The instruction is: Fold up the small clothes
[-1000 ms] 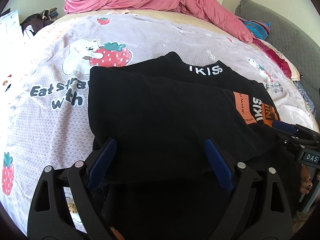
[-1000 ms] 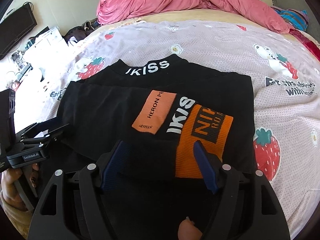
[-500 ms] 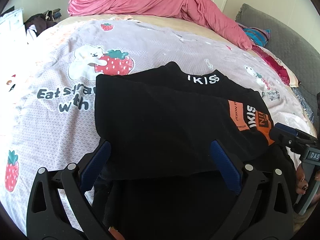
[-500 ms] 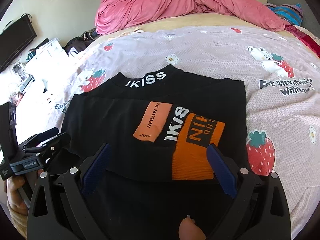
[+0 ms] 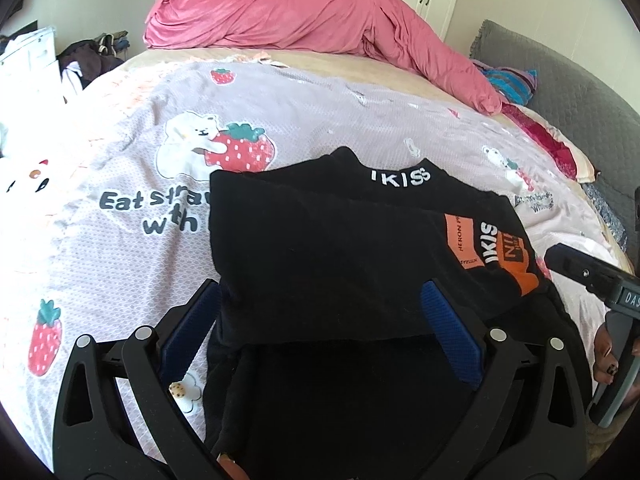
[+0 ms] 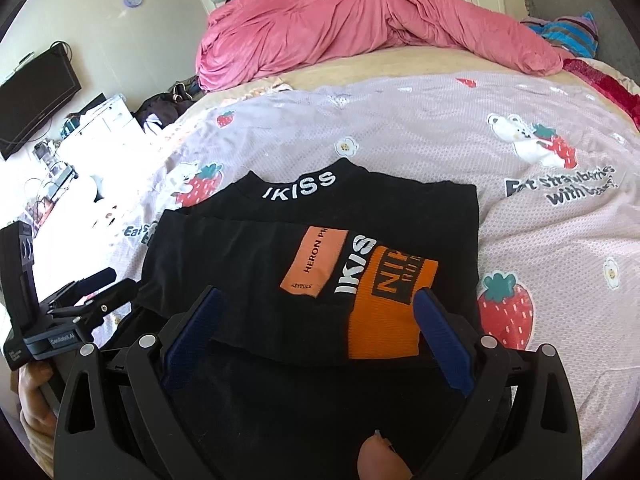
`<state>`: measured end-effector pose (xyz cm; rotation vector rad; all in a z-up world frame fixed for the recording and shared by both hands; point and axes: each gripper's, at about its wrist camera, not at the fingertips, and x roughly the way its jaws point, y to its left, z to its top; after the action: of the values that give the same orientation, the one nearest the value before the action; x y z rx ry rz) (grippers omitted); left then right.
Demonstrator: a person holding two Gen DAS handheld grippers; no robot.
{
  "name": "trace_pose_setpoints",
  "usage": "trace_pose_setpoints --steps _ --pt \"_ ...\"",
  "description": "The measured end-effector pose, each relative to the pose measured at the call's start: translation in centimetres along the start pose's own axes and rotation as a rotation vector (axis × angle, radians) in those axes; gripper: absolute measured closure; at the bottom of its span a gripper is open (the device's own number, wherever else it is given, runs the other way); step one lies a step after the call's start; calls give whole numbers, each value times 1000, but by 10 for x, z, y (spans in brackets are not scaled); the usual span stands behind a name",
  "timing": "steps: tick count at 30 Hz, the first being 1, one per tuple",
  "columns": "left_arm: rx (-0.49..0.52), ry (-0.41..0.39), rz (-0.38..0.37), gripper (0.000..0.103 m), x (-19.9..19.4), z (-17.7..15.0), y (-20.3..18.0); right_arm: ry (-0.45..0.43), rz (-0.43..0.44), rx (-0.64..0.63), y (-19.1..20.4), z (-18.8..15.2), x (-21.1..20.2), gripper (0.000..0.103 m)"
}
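Note:
A black garment (image 5: 320,248) with white "IKISS" lettering and orange patches lies folded on the bed; it also shows in the right wrist view (image 6: 280,248). Its folded sleeve with the orange cuff (image 6: 384,312) lies on top. My left gripper (image 5: 320,320) is open, its blue pads either side of the garment's near left edge, holding nothing. My right gripper (image 6: 316,332) is open over the near edge by the orange cuff, holding nothing. Each gripper shows in the other's view, the left one (image 6: 80,304) at the left and the right one (image 5: 592,276) at the right.
The garment lies on a lilac strawberry-print sheet (image 5: 120,200). A pink duvet (image 5: 304,12) is bunched at the bed's far end. A grey headboard cushion (image 5: 560,80) and striped cloth (image 5: 508,84) are far right. White furniture with clutter (image 6: 80,132) stands left of the bed.
Both grippers have opened wider and pulled back and up from the garment. The folded garment has stayed in place on the bed.

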<state>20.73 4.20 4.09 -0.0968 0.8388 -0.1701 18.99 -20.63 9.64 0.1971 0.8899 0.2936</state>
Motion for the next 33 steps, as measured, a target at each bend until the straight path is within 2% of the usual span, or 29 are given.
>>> trace_pose_setpoints --steps 22,33 --pt "-44 -86 12 9 -54 -21 9 -102 15 -56 10 -26 -55 8" --pt "-16 -127 14 9 -86 -43 -1 -99 2 -46 -7 -52 -74 8"
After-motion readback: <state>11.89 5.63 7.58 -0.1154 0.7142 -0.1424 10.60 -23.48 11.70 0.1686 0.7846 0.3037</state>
